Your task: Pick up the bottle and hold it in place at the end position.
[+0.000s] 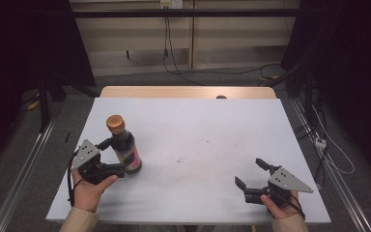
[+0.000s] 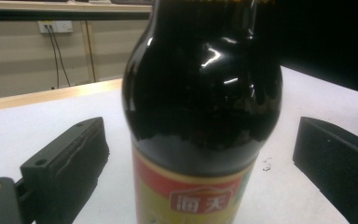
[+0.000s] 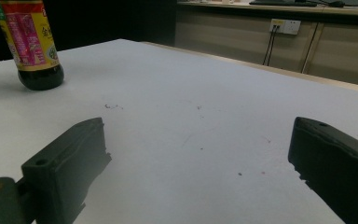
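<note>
Standing upright on the white table (image 1: 198, 130), toward its left side and nearer the person's edge than the far one, a dark sauce bottle (image 1: 124, 147) is showing a brown cap and a red and yellow label low on its body. The left gripper (image 1: 115, 156) is sitting around it: in the high view one jaw is reaching past the far side of the bottle and the other is lying against its near side, close to the label. In the left gripper view the bottle (image 2: 200, 107) is rising between the two black jaws, which are standing apart with white table showing on each side of the glass, so the jaws are spread around the bottle and are not pinching it. Whether either pad is touching the glass cannot be told. The person's left hand (image 1: 89, 191) is gripping the tool from behind, its sleeve coming in at the bottom edge.

The right gripper (image 1: 251, 171) is hovering low over the near right part of the table, well apart from the bottle, held by the right hand (image 1: 280, 205). Its jaws are spread wide with nothing between them but bare tabletop. In the right gripper view the bottle (image 3: 32, 46) is standing far off at the upper left, with small dark specks (image 3: 113, 107) lying on the surface between.
</note>
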Demonstrator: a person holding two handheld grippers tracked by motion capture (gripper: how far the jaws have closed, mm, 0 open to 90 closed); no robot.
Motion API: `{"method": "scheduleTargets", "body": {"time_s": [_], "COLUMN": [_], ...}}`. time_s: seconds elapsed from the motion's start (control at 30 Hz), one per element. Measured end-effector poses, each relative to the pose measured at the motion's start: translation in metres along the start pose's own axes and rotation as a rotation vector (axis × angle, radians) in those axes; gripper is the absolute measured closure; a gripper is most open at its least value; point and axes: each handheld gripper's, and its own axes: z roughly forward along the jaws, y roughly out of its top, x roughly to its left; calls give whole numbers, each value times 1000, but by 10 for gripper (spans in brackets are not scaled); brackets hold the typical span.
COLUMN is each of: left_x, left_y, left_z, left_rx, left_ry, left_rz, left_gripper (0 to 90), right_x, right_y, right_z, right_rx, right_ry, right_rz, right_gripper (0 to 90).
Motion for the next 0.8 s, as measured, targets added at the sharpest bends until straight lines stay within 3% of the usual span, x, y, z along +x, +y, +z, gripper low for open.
{"method": "scheduleTargets", "body": {"time_s": [0.8], "left_x": [-2], "left_y": [3], "left_z": [21], "left_rx": [15], "left_ry": [40], "left_rz": [33], "left_gripper": [115], "right_x": [0], "right_y": [0], "right_z": [-1], "right_rx": [-3], "right_ry": [5], "right_rz": [4], "right_gripper": [36]}}
